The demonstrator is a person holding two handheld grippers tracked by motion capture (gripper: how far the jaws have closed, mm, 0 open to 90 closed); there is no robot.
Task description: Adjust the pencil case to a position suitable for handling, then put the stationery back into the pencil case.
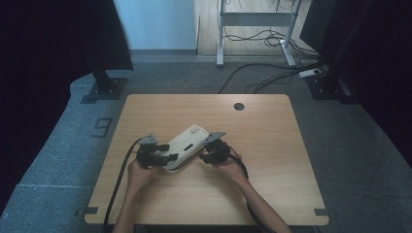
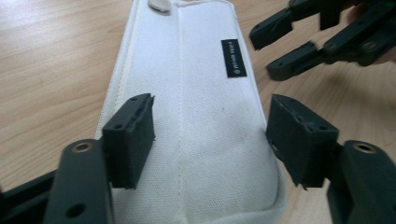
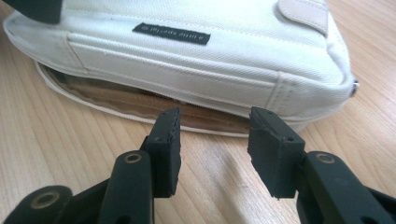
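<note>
We see a white pouch (image 1: 186, 145) lying on the wooden table (image 1: 272, 160). Our left gripper (image 2: 212, 140) has its fingers wide apart on both sides of the pouch's near end. Our right gripper (image 3: 212, 144) is low by the pouch's long side, fingers apart, holding nothing.

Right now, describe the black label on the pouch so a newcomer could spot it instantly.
Start at the wooden table and find the white fabric pouch lying between the left gripper and the right gripper. On its top face sits a small black label, a narrow rectangle with tiny pale lettering too small to read. It is the only dark patch on the otherwise white cloth.
</note>
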